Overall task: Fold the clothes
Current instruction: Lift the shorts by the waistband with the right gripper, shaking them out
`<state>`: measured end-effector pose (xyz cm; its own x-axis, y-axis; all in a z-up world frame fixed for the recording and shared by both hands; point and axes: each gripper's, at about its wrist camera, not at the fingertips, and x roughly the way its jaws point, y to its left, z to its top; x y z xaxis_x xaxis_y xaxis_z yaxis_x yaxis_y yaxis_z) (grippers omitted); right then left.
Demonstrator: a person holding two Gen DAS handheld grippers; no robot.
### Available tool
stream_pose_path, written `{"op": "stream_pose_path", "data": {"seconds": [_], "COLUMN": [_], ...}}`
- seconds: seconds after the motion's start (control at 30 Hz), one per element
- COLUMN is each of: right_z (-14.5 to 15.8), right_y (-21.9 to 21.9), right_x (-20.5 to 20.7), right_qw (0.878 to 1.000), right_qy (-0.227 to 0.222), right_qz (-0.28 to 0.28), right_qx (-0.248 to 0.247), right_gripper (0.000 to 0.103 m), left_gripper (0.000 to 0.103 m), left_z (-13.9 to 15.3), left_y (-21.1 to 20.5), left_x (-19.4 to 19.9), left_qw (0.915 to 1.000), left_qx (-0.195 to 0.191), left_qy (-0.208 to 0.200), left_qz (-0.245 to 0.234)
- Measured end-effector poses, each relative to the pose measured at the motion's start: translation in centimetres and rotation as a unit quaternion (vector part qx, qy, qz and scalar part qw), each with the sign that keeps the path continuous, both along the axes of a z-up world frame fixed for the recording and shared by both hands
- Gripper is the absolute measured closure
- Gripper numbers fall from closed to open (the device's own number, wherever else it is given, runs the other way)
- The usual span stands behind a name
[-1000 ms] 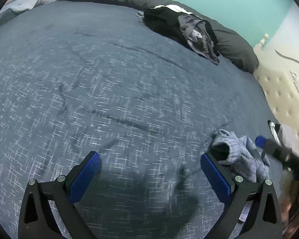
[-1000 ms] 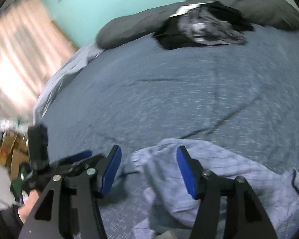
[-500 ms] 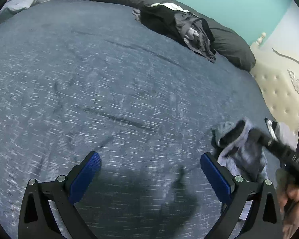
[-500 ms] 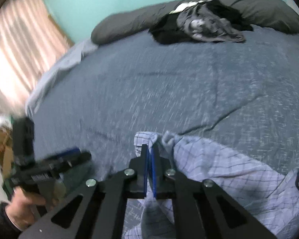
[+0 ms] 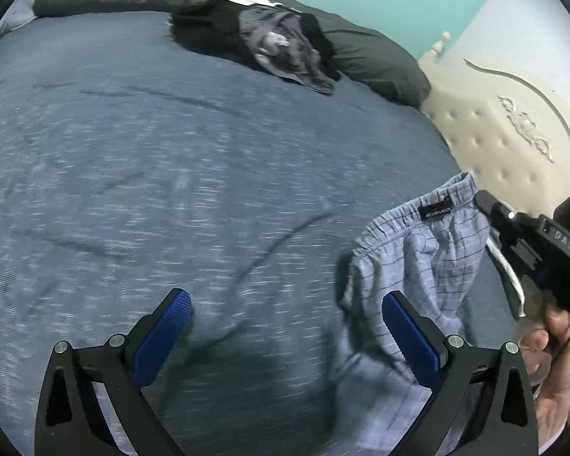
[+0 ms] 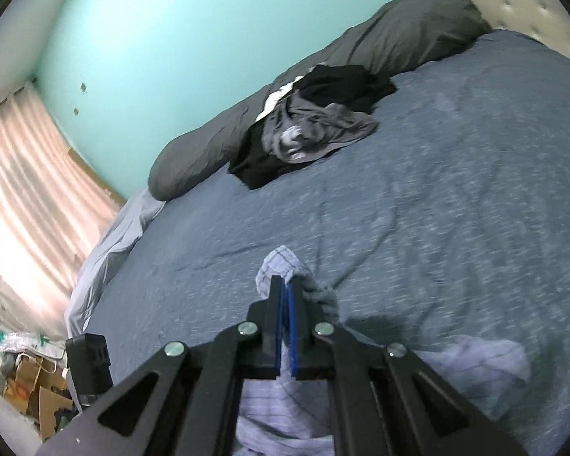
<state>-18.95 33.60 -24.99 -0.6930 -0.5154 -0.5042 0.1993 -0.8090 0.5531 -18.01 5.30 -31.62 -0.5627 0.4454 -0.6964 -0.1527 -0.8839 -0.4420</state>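
The right gripper [image 6: 286, 296] is clamped on the waistband of the shorts [image 5: 433, 262], a pale blue checked pair, its blue pads pressed together with a fold of cloth poking out past the tips. From the left wrist view the shorts hang lifted off the bed [image 5: 171, 171] at its right edge, waistband up (a dark label shows inside it), the lower part trailing down onto the blue cover. A hand [image 5: 554, 372] grips the right tool's handle just beside them. The left gripper [image 5: 285, 323] stands wide apart and holds nothing, low over bare cover, its right pad close to the hanging cloth. Far across the bed a pile [image 6: 315, 125] of dark and grey clothes lies against a long grey pillow [image 6: 391, 41].
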Motion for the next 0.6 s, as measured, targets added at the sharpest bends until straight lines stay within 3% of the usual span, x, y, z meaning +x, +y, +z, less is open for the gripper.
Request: {"op": "stream_pose_path", "data": {"seconds": [0.6], "right_z": [-2.6], "right_y": [9.7], "right_x": [2.2], "right_qw": [0.994], "right_qy": [-0.033], "right_qz": [-0.104], "right_qx": [0.017], "right_gripper": [0.101], "left_gripper": [0.000], "left_z": [-1.4], "left_y": [4.5], "left_x": [-2.7], "left_qw": [0.9984], "left_qx": [0.021], "left_qy": [-0.033], "left_qz": [-0.041]}}
